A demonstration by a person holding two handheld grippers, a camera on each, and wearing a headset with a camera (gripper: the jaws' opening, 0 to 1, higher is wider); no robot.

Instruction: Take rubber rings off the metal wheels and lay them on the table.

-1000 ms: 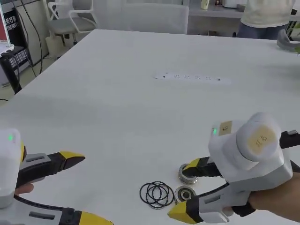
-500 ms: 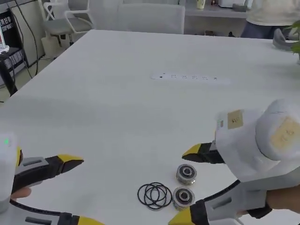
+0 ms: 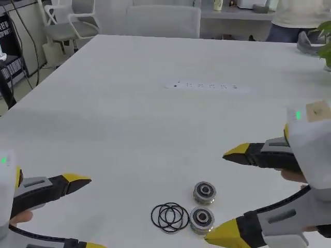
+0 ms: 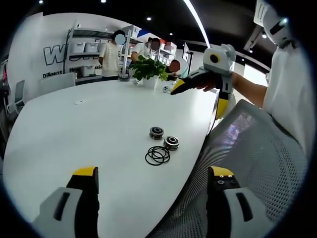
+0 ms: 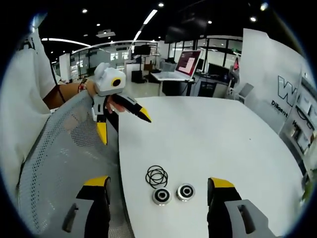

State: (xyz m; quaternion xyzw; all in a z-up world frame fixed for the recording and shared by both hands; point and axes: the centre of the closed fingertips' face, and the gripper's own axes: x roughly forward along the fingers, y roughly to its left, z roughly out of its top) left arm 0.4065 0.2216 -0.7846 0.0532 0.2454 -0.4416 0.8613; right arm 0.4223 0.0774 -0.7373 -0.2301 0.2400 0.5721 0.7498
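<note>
**Right gripper wide open by the wheels**

Its jaws gape empty, just right of the rings. The left gripper, also wide and empty, sits well left of them. Both wheels lie flat just right of the rings, the nearer one seemingly touching. Smooth, round, shiny metal could skid on the slick white table if pinched off-centre. The thin black loops overlap loosely, so a brushing jaw would likely scatter them

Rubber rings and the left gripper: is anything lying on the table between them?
Nothing. In the head view the stretch of table from the left gripper to the rubber rings is bare, and the left gripper view shows the same.
</note>
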